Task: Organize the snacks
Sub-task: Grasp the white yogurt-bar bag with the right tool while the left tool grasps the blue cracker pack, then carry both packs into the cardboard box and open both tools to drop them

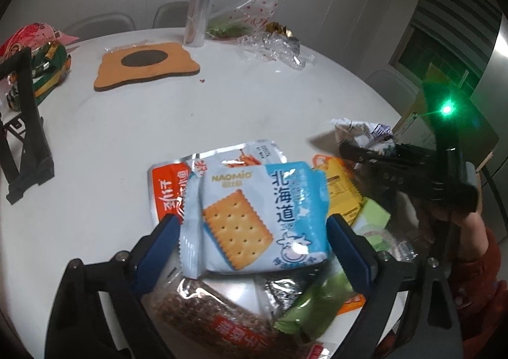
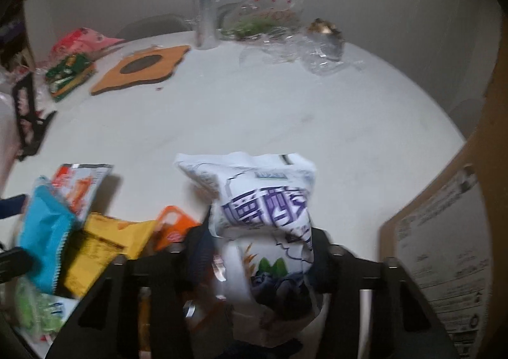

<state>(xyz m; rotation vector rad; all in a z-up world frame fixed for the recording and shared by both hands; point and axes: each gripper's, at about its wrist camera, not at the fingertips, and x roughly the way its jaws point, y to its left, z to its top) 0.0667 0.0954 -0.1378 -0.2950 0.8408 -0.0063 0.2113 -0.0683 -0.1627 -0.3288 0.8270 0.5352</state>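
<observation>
L gripper (image 1: 254,229) clamps cracker pack (image 1: 254,219) | R gripper (image 2: 260,241) clamps white pouch (image 2: 263,200)

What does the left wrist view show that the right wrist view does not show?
Only the left wrist view shows the blue cracker packet's printed front between the left gripper's fingers, and the right gripper from outside. Only the right wrist view shows the cardboard box and the purple print on the white snack bag in the right gripper. Both show the white table, the orange mat and the silver roll.
</observation>
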